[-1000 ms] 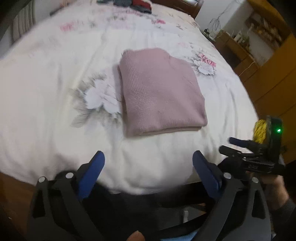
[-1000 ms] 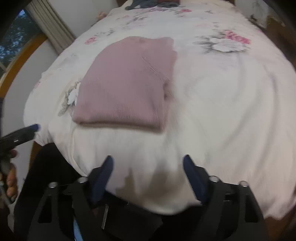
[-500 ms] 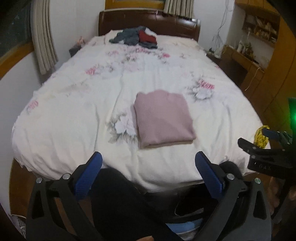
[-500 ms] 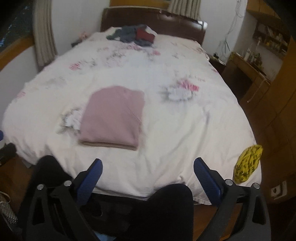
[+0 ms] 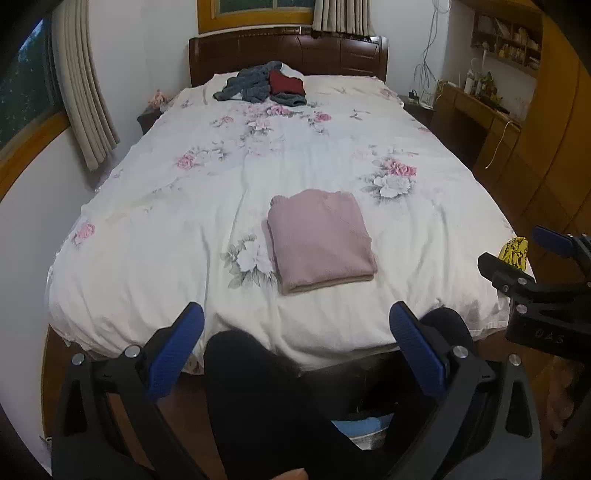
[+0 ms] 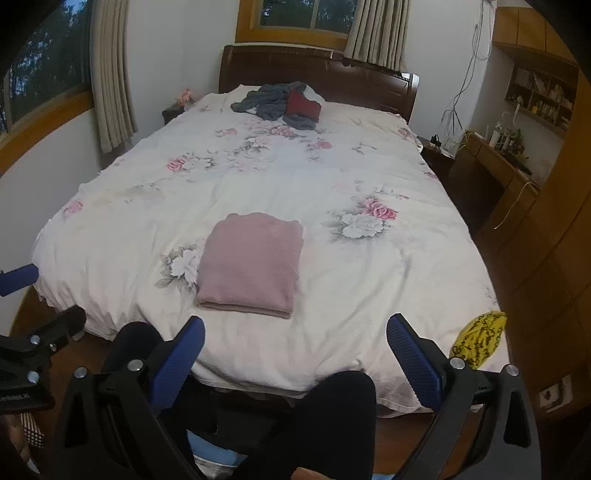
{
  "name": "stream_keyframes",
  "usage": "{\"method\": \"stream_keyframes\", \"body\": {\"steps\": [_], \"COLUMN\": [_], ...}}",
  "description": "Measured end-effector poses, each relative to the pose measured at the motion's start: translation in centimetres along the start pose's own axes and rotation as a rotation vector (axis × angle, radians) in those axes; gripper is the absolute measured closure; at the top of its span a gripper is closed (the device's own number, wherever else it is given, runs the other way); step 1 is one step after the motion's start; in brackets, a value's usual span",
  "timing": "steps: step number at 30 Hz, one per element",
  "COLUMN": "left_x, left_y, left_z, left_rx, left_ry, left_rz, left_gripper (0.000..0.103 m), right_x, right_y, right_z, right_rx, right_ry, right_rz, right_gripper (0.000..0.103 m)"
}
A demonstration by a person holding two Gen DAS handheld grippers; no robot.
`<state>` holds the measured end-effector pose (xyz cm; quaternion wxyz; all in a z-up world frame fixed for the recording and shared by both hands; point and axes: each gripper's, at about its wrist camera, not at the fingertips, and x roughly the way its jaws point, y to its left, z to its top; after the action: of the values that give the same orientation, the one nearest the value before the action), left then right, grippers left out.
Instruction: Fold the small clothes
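Folded pink sweater (image 5: 320,242) lies on the bed (image 5: 147,236)

Its long axis runs toward the headboard, folded edge nearest. Left hand-held gripper (image 5: 295,332) and right hand-held gripper (image 6: 295,338) hang spread wide, empty, off the foot.

A wide bed (image 5: 155,229) with a flowered white cover fills the room, its dark wooden headboard (image 5: 288,55) against a white wall (image 5: 147,55). Above the headboard is a window (image 6: 291,16) in a yellow wooden frame, with beige curtains (image 6: 376,33) bunched at its right. Another curtain (image 5: 85,92) hangs at the left. A wooden desk (image 5: 476,122) and cluttered shelves (image 6: 539,92) stand at the right, their contents too small to make out. The floor (image 5: 55,362) looks like brown wood.
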<state>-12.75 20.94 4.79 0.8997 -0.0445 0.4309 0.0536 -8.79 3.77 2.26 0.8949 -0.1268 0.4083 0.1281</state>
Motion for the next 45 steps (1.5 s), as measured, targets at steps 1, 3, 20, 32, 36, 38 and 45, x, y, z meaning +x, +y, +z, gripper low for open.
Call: {"method": "stream_keyframes", "body": {"steps": [1, 3, 20, 32, 36, 38, 45], "left_x": [0.1, 0.3, 1.4, 1.9, 1.9, 2.0, 2.9], "left_y": [0.0, -0.1, 0.5, 1.0, 0.8, 0.9, 1.2], "left_z": [-0.1, -0.3, 0.5, 1.1, 1.0, 1.2, 1.7], "left_rx": [0.000, 0.001, -0.010, -0.012, -0.011, -0.009, -0.007], "left_ry": [0.003, 0.004, 0.018, 0.024, 0.024, 0.022, 0.019], "left_rz": [-0.003, -0.003, -0.021, -0.030, -0.028, -0.029, -0.034], "left_gripper": [0.003, 0.003, 0.003, 0.003, 0.003, 0.003, 0.003], "right_x": [0.0, -0.1, 1.1, 1.8, 2.0, 2.0, 2.1], "right_y": [-0.1, -0.1, -0.2, -0.1, 0.0, 0.0, -0.1], "right_z": [-0.1, -0.1, -0.2, 0.3, 0.5, 0.6, 0.9], "right_rx": [0.003, 0.004, 0.027, 0.012, 0.010, 0.009, 0.012], "right_ry": [0.001, 0.001, 0.016, 0.028, 0.026, 0.026, 0.029], "right_rz": [-0.002, -0.005, 0.020, 0.029, 0.030, 0.030, 0.036], "right_gripper": [0.004, 0.004, 0.004, 0.004, 0.004, 0.004, 0.004]}}
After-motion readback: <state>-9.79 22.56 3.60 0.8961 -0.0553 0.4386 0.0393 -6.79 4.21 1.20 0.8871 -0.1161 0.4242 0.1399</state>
